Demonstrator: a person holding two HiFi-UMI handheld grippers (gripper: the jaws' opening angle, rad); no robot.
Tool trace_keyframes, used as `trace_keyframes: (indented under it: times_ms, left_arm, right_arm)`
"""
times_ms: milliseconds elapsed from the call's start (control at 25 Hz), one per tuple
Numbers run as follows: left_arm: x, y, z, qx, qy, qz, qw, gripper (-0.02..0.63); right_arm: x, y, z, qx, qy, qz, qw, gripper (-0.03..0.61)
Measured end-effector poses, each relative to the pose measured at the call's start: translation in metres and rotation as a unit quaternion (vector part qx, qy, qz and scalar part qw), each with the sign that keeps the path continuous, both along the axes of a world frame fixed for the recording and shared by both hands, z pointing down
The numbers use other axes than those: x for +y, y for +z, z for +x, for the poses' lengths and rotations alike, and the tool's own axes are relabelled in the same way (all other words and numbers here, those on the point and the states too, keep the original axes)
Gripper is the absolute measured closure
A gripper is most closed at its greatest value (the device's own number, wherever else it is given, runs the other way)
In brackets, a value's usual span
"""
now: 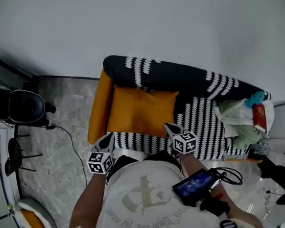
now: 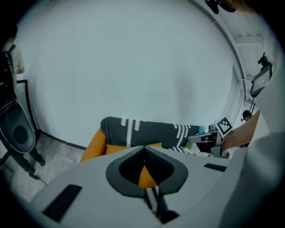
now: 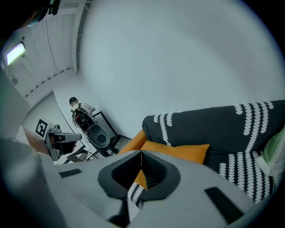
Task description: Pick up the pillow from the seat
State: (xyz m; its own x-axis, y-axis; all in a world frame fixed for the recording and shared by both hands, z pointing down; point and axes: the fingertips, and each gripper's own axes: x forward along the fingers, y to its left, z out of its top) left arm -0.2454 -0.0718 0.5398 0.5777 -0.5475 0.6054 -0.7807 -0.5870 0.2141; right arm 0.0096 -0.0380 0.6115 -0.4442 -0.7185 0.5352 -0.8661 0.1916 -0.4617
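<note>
striped sofa seat [image 1: 200,128] bears an orange pillow [image 1: 141,111]

White T-shirt [image 1: 140,204] (beige emblem), black device [image 1: 196,185] with blue screen, looped black cable [image 1: 230,176].

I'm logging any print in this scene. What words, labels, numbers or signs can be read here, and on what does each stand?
No text here is clear enough to quote.
Shirt: a large emblem with a curved line of lettering under it, too blurred to read.
Handheld screen: lit blue, its text too small to read.
Red book: a gold mark on the cover, unreadable.
Marker cubes: black-and-white squares only, no words.
</note>
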Motion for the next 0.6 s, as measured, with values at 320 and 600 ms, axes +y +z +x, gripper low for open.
trace_keyframes:
  times_ms: [320,600]
  left_arm:
    - [-0.037,0.012,0.010,-0.014,0.020,-0.016,0.9996,0.604]
    - [-0.087,0.037,0.015,-0.010,0.041,-0.038,0.9984,0.604]
  right_arm:
    - [-0.028,0.006,0.018,-0.009,0.039,-0.006,0.999,0.565]
    - [-0.043,0.019,0.036,0.009,0.085,-0.030,0.996,0.565]
